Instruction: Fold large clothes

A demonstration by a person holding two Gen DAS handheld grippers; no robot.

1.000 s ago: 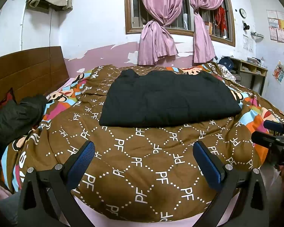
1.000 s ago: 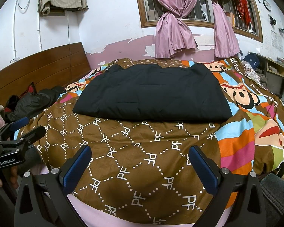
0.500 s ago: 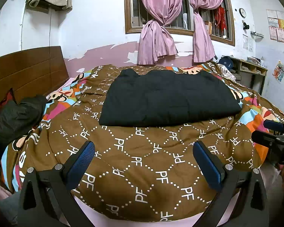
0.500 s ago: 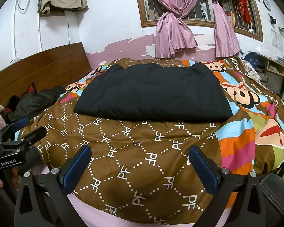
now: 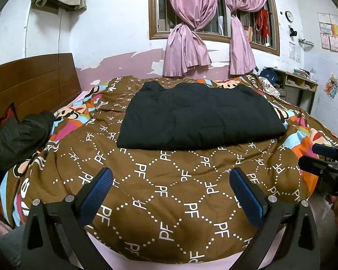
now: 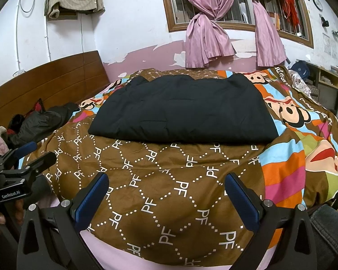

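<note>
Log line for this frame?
black folded padded garment: flat on brown patterned quilt | left hand-held gripper: open, empty | right hand-held gripper: open, empty

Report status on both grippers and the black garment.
Left gripper open, empty. Right gripper open, empty. Black garment lies folded flat on quilt, untouched. Nothing between.

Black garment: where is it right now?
In both wrist views the black garment lies flat mid-bed on the patterned quilt, beyond both open tools, below the window.
</note>
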